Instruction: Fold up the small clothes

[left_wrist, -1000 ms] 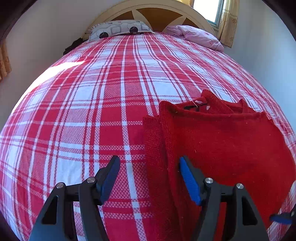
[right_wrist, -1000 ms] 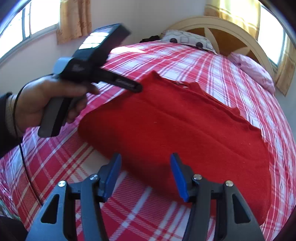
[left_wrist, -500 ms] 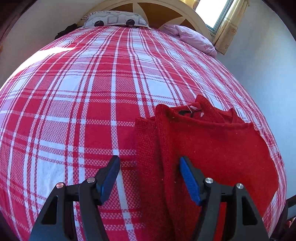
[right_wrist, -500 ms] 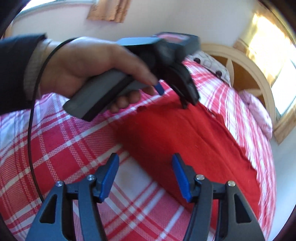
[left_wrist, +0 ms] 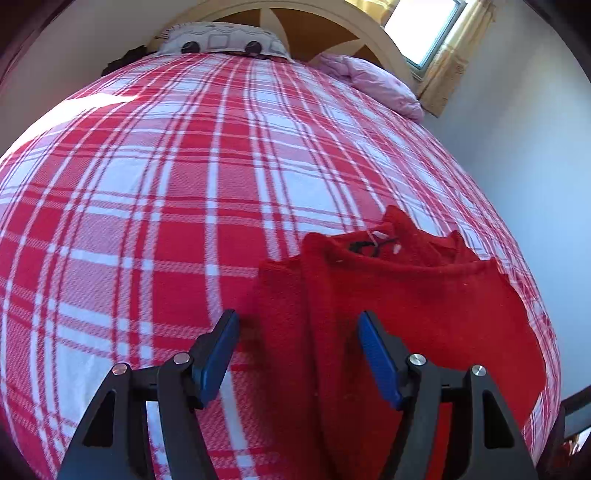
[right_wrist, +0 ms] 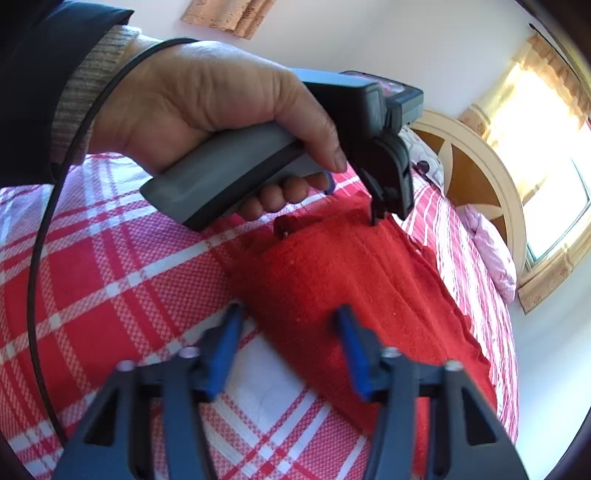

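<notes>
A red knit sweater [left_wrist: 406, 306] lies partly folded on the plaid bed, collar and label away from me. My left gripper [left_wrist: 297, 343] is open and tilted down over the sweater's folded left edge, which lies between its blue pads without being pinched. In the right wrist view a hand [right_wrist: 207, 96] holds that left gripper [right_wrist: 384, 214], its tips down at the sweater's far edge. My right gripper [right_wrist: 288, 332] hovers at the sweater's [right_wrist: 351, 280] near corner. Its jaws are closing with the corner between them, and the pads do not press on it.
The red and white plaid bedspread [left_wrist: 166, 221] covers the whole bed. A patterned pillow [left_wrist: 221, 37] and a pink pillow [left_wrist: 373, 77] lie by the headboard [left_wrist: 332, 22]. A window with curtains is at the right. A black cable [right_wrist: 37, 258] hangs from the left gripper.
The right gripper has rolled and come in at the sweater's near corner, and its jaws have narrowed. The left gripper has tipped down slightly over the folded edge, still equally wide.
</notes>
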